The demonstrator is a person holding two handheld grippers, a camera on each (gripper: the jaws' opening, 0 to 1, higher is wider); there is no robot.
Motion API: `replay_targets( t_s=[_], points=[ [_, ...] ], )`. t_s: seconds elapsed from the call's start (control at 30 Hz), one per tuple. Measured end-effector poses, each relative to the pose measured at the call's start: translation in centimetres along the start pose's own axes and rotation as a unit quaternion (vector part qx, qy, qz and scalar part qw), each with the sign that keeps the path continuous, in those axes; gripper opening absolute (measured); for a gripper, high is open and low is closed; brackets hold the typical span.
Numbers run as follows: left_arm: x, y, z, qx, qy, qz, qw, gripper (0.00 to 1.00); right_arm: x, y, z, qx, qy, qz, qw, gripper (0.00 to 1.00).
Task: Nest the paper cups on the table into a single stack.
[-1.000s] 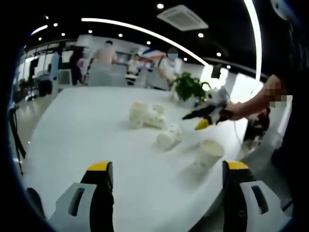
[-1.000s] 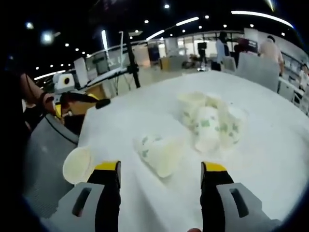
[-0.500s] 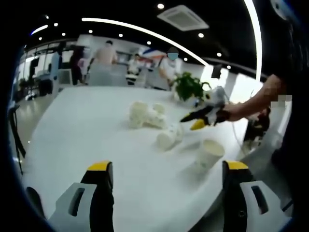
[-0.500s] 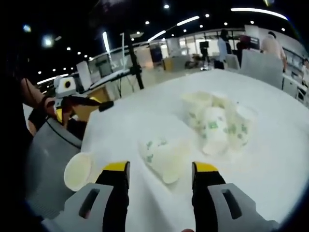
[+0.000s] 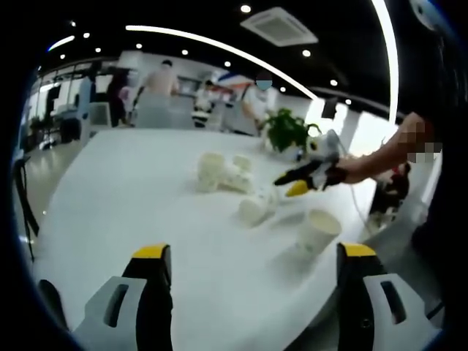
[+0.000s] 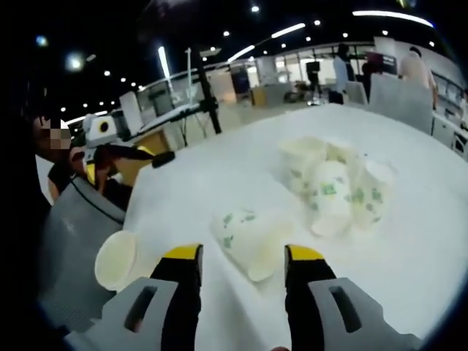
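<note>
Your right gripper (image 6: 241, 256) is set low over the white surface (image 6: 409, 241), its fingers (image 6: 184, 257) partly open and holding nothing. They straddle the lying cup (image 6: 248, 238), a paper cup with green print tipped on its side, base toward you. That approach makes sense: a cup on its side is easiest taken across its wall. Whether the pads already touch it, you cannot tell from here; they look just beside it.

Beyond it sits the cup pile (image 6: 333, 186), several printed cups tumbled together, near the lying one but apart from it. At the surface's near edge the edge cup (image 6: 115, 259) lies with its open mouth showing.

Your left gripper (image 5: 248, 256) waits well back from the cups, its fingers (image 5: 152, 256) spread wide and empty. In the left gripper view the edge cup (image 5: 316, 232) is nearest, right of centre; the lying cup (image 5: 254, 208) and the cup pile (image 5: 219, 172) lie farther in, with the right gripper (image 5: 298, 183) reaching down by the lying cup. A potted plant (image 5: 287, 131) stands at the far edge.

No stack exists yet, so the task is at its start.
</note>
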State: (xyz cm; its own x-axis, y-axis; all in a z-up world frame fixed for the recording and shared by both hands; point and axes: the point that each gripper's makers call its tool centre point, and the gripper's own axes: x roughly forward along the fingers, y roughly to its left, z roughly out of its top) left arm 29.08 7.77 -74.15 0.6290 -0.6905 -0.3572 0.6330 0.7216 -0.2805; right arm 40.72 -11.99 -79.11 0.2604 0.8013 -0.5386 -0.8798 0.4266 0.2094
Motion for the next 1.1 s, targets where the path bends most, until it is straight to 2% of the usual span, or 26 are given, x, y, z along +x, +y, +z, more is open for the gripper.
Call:
replay_targets(
  t_s=[0.77,1.1],
  points=[
    [-0.37,0.28,-0.19,-0.004,0.003,0.004,1.0000,0.92,0.81,0.28,-0.35,-0.004,0.005,0.017,0.9998,0.28],
    [-0.35,0.30,-0.38,-0.004,0.006,0.004,1.0000,0.91,0.76,0.52,-0.29,-0.006,0.005,0.027,0.9996,0.19]
  ],
)
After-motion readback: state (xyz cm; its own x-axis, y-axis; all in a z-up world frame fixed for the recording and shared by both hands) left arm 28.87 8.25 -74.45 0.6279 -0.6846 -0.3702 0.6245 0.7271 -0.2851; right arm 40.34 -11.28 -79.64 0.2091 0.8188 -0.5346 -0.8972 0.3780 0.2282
